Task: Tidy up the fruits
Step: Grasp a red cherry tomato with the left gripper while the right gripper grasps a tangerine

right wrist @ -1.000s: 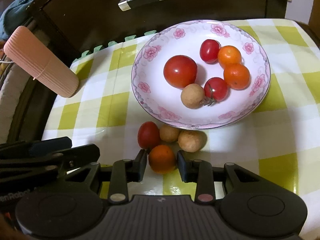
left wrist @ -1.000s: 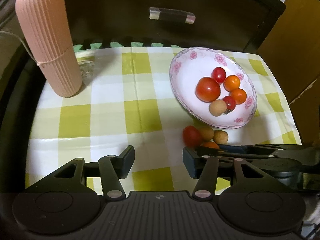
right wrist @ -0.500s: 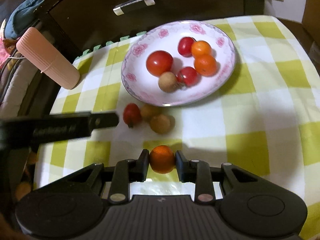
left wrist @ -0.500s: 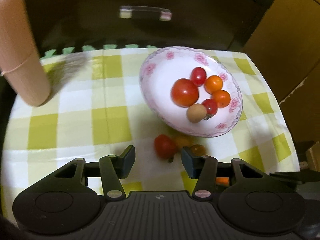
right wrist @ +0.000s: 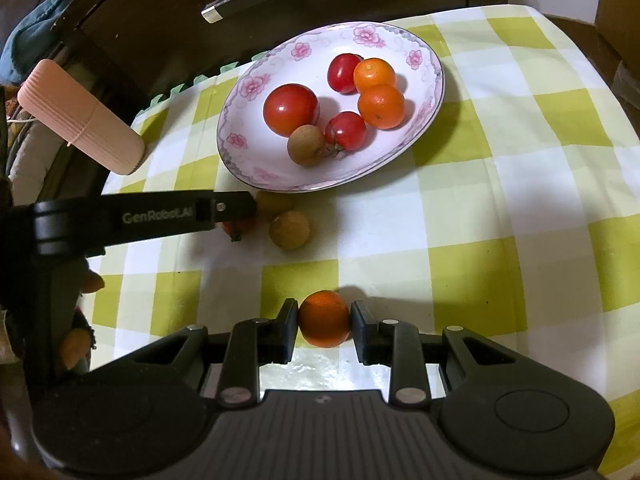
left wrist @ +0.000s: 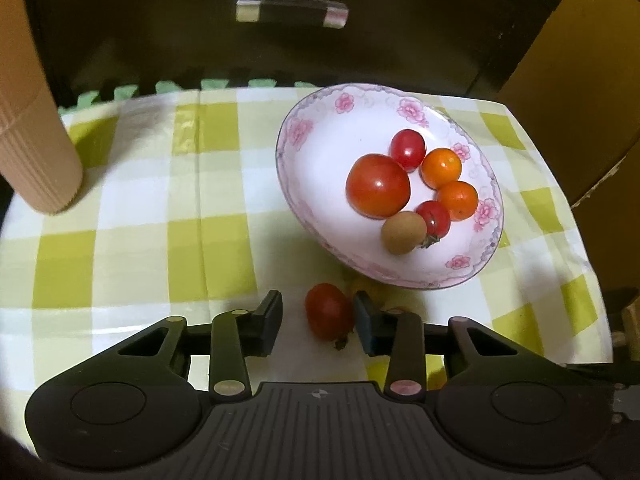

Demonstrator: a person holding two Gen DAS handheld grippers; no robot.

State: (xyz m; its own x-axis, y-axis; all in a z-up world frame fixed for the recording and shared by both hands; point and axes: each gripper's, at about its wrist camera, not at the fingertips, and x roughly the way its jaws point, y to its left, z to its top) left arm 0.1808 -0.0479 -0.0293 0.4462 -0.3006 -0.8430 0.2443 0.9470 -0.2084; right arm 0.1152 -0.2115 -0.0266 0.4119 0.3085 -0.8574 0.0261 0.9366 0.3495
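Note:
A pink-flowered white plate holds several fruits: red tomatoes, two small oranges and a brown longan. My left gripper is open around a red cherry tomato on the checked cloth, its right finger touching the fruit. In the right wrist view the left gripper's finger hides most of that tomato. Two brown longans lie beside it, below the plate. My right gripper is shut on a small orange, held above the cloth.
A ribbed pink cylinder stands at the cloth's far left. A dark cabinet with a metal drawer handle rises behind the table. The cloth drops off at the right edge.
My right gripper has lifted the small orange and drawn back from the fruit cluster. My left gripper has moved right and forward, so that the red cherry tomato now sits between its fingers.

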